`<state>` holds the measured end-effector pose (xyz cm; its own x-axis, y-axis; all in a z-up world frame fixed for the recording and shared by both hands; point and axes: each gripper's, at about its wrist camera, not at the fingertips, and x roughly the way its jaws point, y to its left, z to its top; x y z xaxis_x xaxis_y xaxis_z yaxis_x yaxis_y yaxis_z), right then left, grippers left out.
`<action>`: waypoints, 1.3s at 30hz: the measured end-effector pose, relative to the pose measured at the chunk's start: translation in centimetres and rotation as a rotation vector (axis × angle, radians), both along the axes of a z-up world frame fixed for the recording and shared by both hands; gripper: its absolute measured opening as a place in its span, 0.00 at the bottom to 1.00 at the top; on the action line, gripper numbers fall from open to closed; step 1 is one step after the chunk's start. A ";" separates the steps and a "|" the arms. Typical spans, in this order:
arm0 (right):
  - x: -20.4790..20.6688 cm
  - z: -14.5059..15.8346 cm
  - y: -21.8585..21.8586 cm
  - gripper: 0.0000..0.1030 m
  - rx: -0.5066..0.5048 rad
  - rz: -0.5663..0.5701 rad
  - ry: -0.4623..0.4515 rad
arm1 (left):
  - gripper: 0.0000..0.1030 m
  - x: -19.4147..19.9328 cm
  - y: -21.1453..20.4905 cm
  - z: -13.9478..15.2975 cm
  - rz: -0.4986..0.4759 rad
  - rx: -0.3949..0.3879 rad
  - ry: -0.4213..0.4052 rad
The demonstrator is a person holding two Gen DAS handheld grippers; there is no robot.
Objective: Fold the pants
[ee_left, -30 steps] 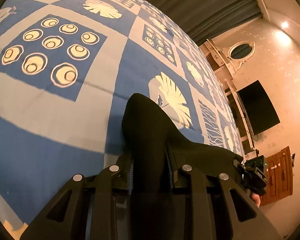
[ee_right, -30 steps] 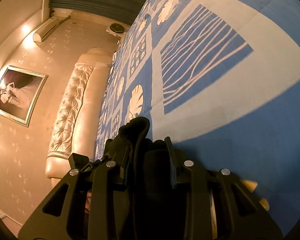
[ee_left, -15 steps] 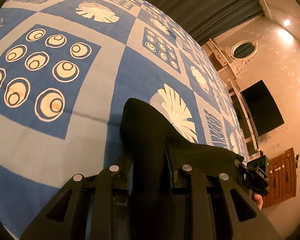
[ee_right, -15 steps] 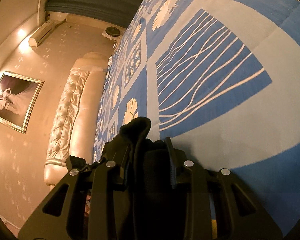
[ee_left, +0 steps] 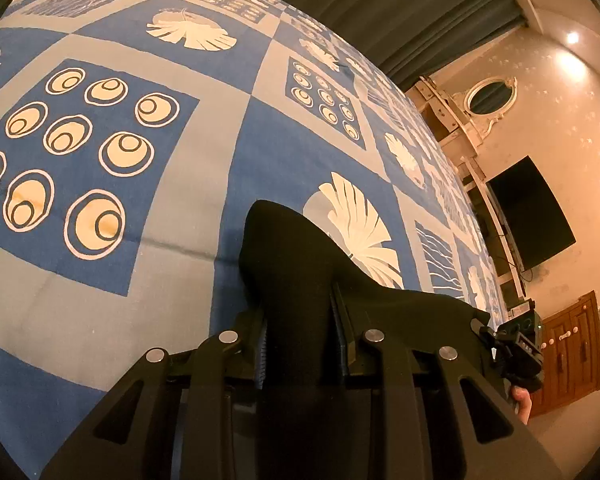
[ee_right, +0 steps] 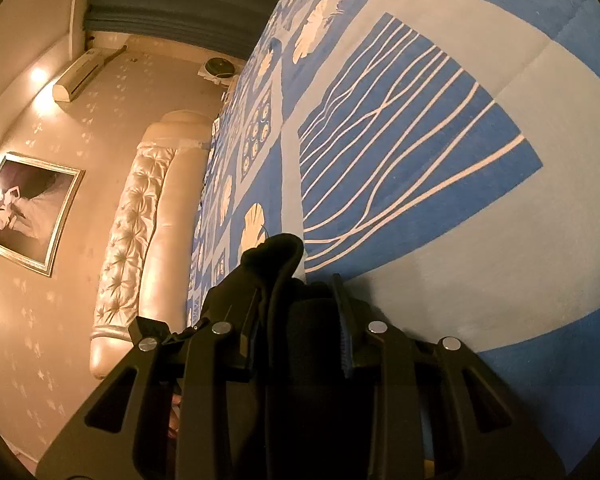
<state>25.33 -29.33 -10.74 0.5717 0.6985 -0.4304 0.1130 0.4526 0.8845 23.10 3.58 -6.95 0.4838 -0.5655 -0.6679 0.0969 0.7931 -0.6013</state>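
Above the blue patterned bedspread [ee_left: 228, 184], one pair of black pants [ee_left: 296, 264] hangs stretched between two grippers, the left gripper [ee_left: 300, 332] and right gripper [ee_right: 300, 320] each clenched on a bunched edge, likely to hold the fabric taut for laying down.

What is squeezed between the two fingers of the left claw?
Black pants, pinched between the left claw's fingers above the bedspread; the left wrist view shows it.
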 end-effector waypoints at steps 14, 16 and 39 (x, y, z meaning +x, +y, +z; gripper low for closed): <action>0.1 -0.6 0.0 0.28 0.013 -0.007 0.000 | 0.27 0.2 0.5 -0.5 0.007 -0.038 -0.001; 0.2 -0.7 0.0 0.28 0.015 -0.008 0.000 | 0.27 0.2 0.5 -0.6 0.008 -0.046 0.002; 0.1 -1.0 -0.7 0.37 0.043 0.000 0.013 | 0.57 0.2 1.2 -0.9 0.002 -0.104 0.028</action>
